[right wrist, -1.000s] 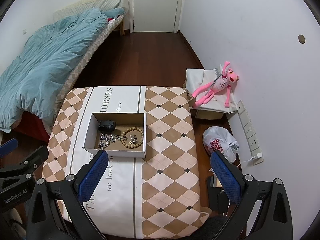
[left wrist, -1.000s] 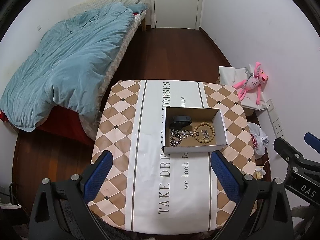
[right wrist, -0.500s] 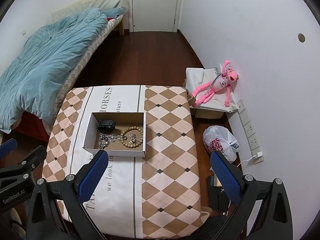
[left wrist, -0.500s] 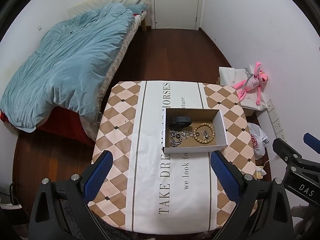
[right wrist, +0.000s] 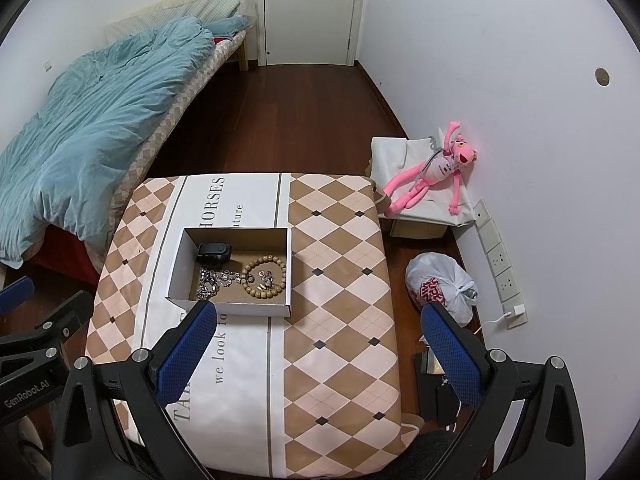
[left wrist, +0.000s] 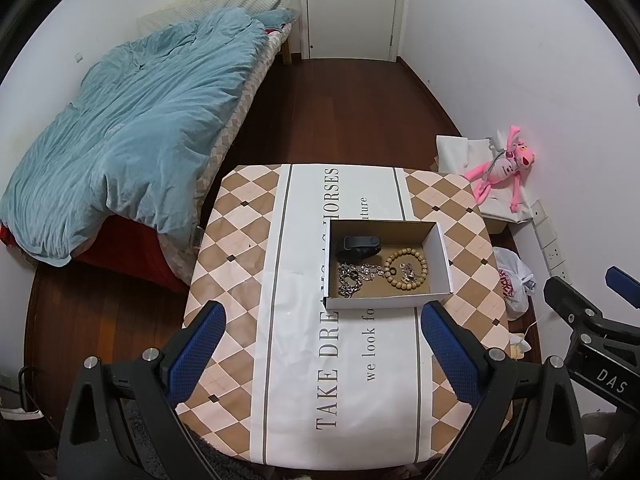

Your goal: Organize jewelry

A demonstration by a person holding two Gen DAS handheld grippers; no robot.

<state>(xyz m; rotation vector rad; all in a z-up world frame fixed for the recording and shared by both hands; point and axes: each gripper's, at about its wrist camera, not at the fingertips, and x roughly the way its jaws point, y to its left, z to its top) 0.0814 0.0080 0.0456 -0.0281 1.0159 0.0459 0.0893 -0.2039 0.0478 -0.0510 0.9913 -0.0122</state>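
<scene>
A white cardboard box point(left wrist: 445, 256) point(right wrist: 178, 264) sits on the checkered table. Inside lie a wooden bead bracelet point(left wrist: 405, 271) point(right wrist: 265, 277), a tangled silver chain point(left wrist: 354, 277) point(right wrist: 214, 281) and a black wristband device point(left wrist: 359, 247) point(right wrist: 214, 253). My left gripper point(left wrist: 322, 350) is open and empty, high above the table's near half. My right gripper point(right wrist: 320, 350) is open and empty, high above the table's near right side. Each gripper shows at the edge of the other's view.
The table point(left wrist: 240, 264) wears a brown checkered cloth with a white lettered stripe. A bed with a blue duvet point(left wrist: 132, 132) stands left. A pink plush toy point(right wrist: 436, 172) lies on a low box by the right wall, and a plastic bag point(right wrist: 440, 288) lies on the floor.
Both views have shifted very slightly; the box and jewelry have not moved. Both grippers stay open.
</scene>
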